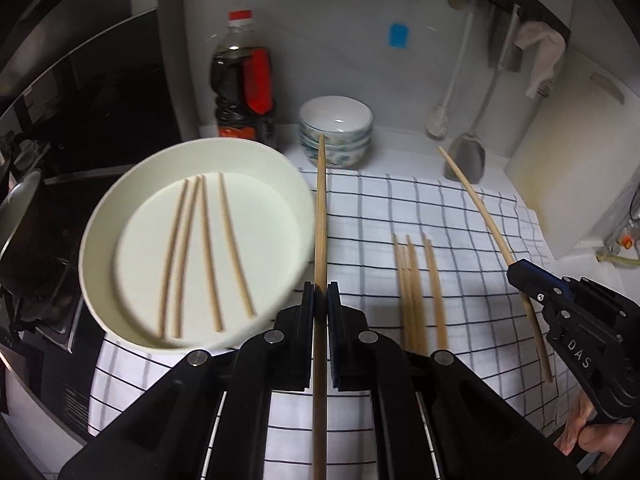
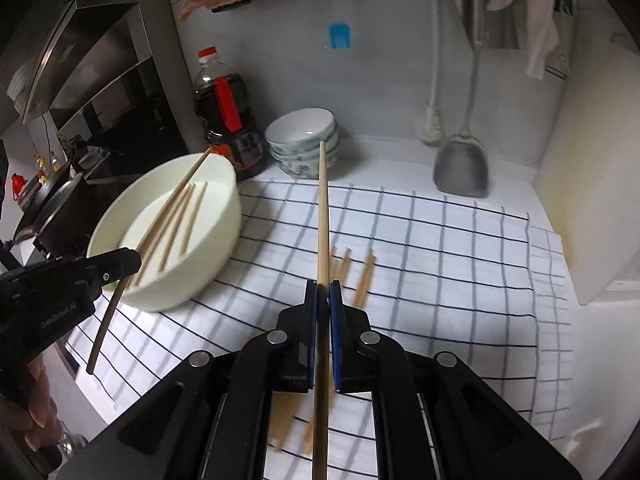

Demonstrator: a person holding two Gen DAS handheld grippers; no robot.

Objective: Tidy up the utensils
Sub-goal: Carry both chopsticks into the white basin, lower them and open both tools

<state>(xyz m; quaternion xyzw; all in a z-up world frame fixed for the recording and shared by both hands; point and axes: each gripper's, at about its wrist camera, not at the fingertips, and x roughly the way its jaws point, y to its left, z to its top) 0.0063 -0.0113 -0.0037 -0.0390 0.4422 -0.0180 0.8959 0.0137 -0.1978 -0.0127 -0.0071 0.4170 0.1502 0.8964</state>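
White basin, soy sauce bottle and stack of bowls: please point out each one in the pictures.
white basin [image 1: 100, 220]: left wrist view, on its left inner wall.
soy sauce bottle [image 2: 224, 108]: right wrist view, on its red label.
stack of bowls [image 1: 340, 142]: left wrist view, on the patterned outer side.

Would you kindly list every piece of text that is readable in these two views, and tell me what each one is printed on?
"DAS": on the right gripper body, seen from the left wrist view.
"GenRobot AI": on the left gripper body, seen from the right wrist view.
Label on the sauce bottle: print too small and blurred to read.
No other text is readable.
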